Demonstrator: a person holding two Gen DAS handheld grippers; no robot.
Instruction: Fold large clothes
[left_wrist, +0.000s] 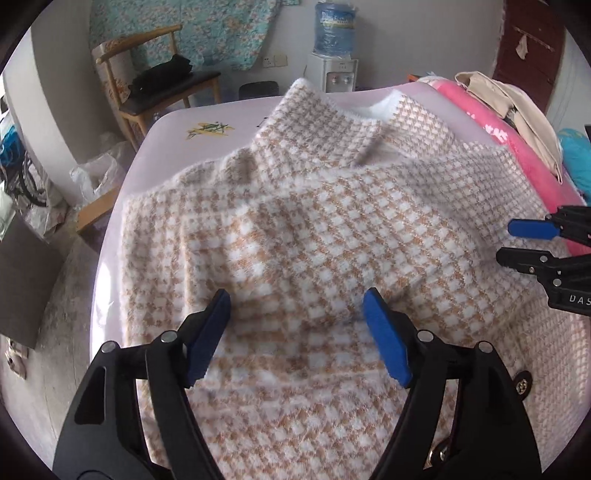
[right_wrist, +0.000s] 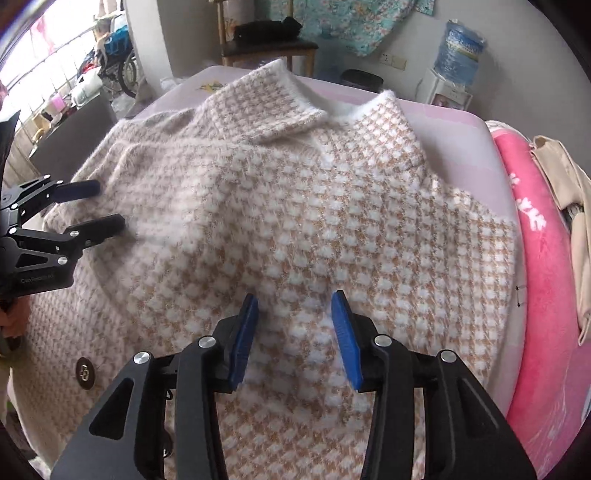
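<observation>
Both grippers hang over the coat, nothing pinched. Left gripper has its blue pads spread wide, fuzzy fabric visible in the gap, pads just above it; can't tell if the tips brush the nap. Right gripper is parted less, pads also clear of the cloth, nothing between them.

Houndstooth coat in tan and white lies spread on the pale pink table, collar at the far end, lapels turned out, white lining showing at the neck. Left-side panel looks folded in over the body, with a ridge running down it. Near hem hangs toward me; a dark snap button sits on the lower part in the right wrist view.

Each gripper shows in the other's camera: right one at the right edge of the left view, over the coat's edge; left one at the left edge of the right view, over the sleeve area.

Pink blanket with a beige garment on it lies just beside the coat on the right. Wooden chair and water dispenser stand beyond the table.
</observation>
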